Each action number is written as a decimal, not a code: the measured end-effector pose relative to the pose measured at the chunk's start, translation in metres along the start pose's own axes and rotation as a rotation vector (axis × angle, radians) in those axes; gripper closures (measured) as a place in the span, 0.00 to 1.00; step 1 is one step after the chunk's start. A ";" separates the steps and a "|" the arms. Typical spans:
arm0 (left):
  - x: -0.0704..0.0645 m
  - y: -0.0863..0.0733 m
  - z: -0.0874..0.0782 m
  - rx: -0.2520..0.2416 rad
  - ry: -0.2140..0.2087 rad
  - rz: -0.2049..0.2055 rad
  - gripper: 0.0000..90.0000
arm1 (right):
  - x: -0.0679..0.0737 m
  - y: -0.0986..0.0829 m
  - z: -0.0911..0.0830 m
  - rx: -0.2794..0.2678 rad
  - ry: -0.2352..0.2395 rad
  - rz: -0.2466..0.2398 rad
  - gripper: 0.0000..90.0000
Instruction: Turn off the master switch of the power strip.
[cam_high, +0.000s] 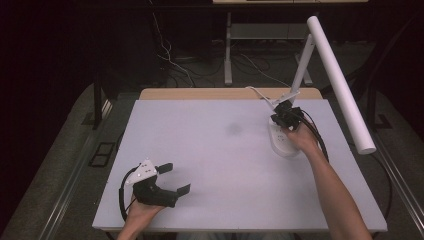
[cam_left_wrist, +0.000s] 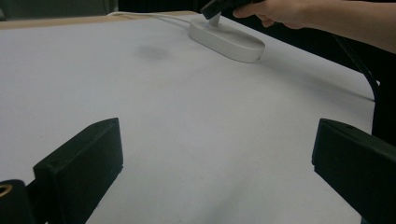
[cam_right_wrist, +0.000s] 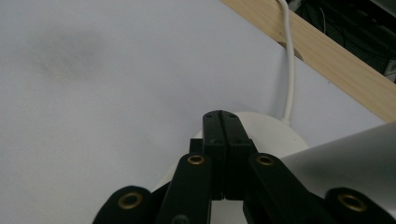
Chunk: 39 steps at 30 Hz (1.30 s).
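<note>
White tabletop (cam_high: 210, 150): my left gripper (cam_high: 172, 178) rests near-left, fingers wide; my right gripper (cam_high: 285, 116), fingers pressed together, sits over the white oval lamp base (cam_high: 283, 144) far-right.

Plain white tabletop (cam_high: 210, 165), one faint grey smudge (cam_high: 233, 129) toward its far edge, a pale wooden strip (cam_high: 200, 94) along that edge. White oval lamp base (cam_high: 281, 145), white tubular lamp head (cam_high: 340, 80), white cord (cam_right_wrist: 289, 60). Both black grippers, left (cam_high: 175, 179), right (cam_high: 286, 116), show brass-coloured rivets.
</note>
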<state>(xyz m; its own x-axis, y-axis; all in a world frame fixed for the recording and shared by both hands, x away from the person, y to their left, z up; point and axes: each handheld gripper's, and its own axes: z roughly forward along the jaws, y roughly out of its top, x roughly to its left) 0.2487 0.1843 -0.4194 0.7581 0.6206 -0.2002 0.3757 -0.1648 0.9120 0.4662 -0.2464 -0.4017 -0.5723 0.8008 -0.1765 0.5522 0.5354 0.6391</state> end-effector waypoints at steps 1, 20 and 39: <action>0.000 0.000 0.000 0.001 0.001 0.002 0.01 | -0.001 0.000 0.001 -0.002 -0.002 0.000 0.99; -0.001 0.000 0.000 0.001 -0.002 0.004 0.01 | 0.001 -0.004 0.013 0.035 -0.044 -0.026 0.99; -0.004 -0.001 0.001 0.006 -0.009 0.008 0.01 | -0.001 -0.008 0.014 0.025 -0.026 0.026 1.00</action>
<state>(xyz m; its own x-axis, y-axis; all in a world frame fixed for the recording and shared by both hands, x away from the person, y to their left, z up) 0.2459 0.1807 -0.4200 0.7659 0.6122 -0.1964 0.3728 -0.1740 0.9115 0.4714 -0.2477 -0.4173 -0.5418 0.8211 -0.1794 0.5817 0.5204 0.6251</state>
